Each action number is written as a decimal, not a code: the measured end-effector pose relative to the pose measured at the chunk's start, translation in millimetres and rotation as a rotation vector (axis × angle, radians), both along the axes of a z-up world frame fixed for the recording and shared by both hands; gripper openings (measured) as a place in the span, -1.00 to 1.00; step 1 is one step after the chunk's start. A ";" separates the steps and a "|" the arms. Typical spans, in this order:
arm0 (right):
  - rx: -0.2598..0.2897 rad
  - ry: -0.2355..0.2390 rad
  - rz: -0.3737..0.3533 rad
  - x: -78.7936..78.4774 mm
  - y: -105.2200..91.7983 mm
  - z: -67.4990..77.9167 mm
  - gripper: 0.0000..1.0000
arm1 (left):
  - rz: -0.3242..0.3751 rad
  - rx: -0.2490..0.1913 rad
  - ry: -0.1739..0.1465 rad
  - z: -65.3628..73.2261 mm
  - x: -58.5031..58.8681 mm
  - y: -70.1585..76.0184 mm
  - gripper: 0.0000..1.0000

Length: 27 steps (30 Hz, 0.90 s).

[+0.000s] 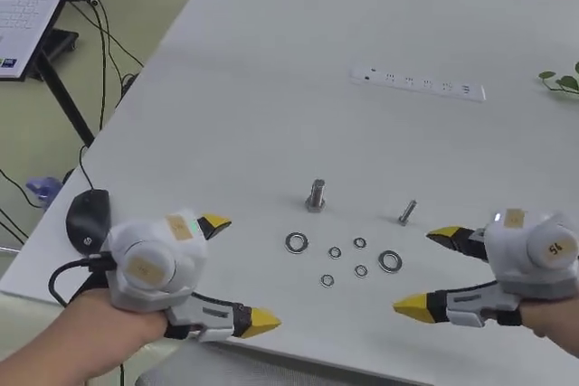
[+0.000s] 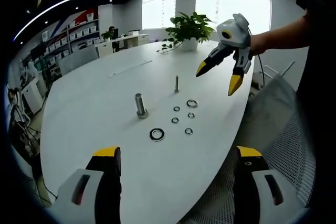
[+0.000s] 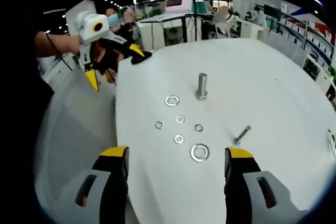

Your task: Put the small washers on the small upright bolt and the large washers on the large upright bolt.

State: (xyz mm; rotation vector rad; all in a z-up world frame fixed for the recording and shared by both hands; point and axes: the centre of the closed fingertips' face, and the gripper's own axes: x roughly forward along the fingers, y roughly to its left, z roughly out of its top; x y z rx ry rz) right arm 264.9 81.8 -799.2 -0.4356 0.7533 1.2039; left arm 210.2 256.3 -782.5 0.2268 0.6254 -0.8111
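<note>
stage: start, nothing threaded | large bolt (image 1: 315, 195), small bolt (image 1: 407, 212): bare | two large washers (image 1: 296, 242), four small washers (image 1: 335, 252): loose on table (image 1: 271, 88) | left gripper (image 1: 242, 270), right gripper (image 1: 418, 270): jaws apart, empty

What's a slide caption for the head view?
Left gripper and right gripper, both open, flank two large washers and four small washers before the large bolt and small bolt.

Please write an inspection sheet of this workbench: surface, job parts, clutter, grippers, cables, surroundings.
Surface: white table, nothing spilled.
Job's things: large bolt and small bolt stand bare; two large washers and four small washers lie loose before them.
Clutter: power strip, mouse.
Grippers: left gripper and right gripper open, holding nothing.
Cables: dark cables hang beside the table.
Surroundings: laptop, plant leaves.
</note>
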 end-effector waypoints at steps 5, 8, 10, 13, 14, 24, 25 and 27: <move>-0.048 -0.003 0.044 2.8 4.0 -5.7 0.39 | 0.000 0.000 -0.004 0.2 0.1 1.0 0.77; -0.094 -0.013 0.079 3.5 8.1 -9.1 0.34 | -0.008 0.009 -0.007 0.0 -1.2 2.2 0.75; -0.114 0.021 0.087 1.8 10.2 -10.8 0.22 | -0.007 0.003 -0.006 -0.9 -1.7 2.4 0.74; -0.133 -0.015 0.111 6.4 16.1 -11.4 0.17 | -0.020 0.021 -0.005 -4.2 -4.2 2.8 0.73; -0.141 -0.012 0.116 5.9 17.2 -12.2 0.16 | -0.020 0.020 -0.005 -4.0 -4.6 2.5 0.73; -0.230 -0.045 0.223 5.7 32.2 -22.9 0.02 | -0.047 0.019 -0.007 -1.6 -8.4 2.2 0.74; -0.239 -0.042 0.233 4.9 33.6 -23.6 -0.01 | -0.049 0.018 -0.007 -1.5 -8.5 2.3 0.74; -0.252 -0.041 0.253 5.5 34.9 -26.3 -0.05 | -0.049 0.018 -0.007 -1.6 -8.2 2.7 0.74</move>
